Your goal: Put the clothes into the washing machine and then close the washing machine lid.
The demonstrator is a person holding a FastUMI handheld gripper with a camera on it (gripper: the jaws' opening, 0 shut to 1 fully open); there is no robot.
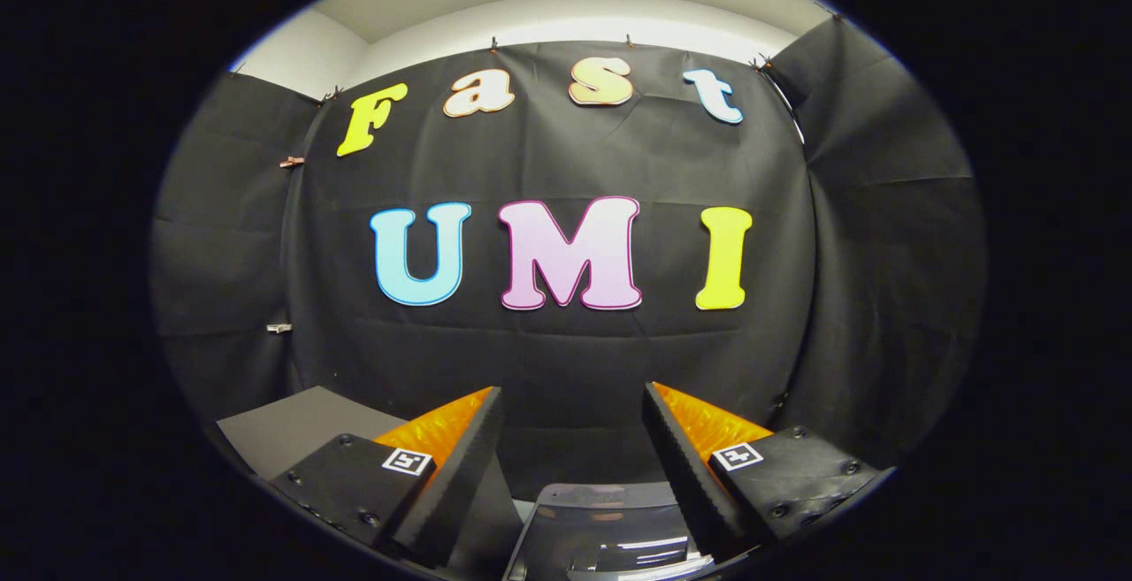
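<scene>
On the left you see a grey table. Your gripper is wide open and holds nothing. Down low between the fingers sits the washing machine lid, likely still up. You see no clothes, so tip down and look.

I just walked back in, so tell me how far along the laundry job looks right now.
Nothing looks done. The hand-held gripper is open and empty, aimed at the booth's black cloth wall. A glossy lid-like panel lies below the fingers; whether it is shut is unclear. Loading clothes and closing up remain.
</scene>
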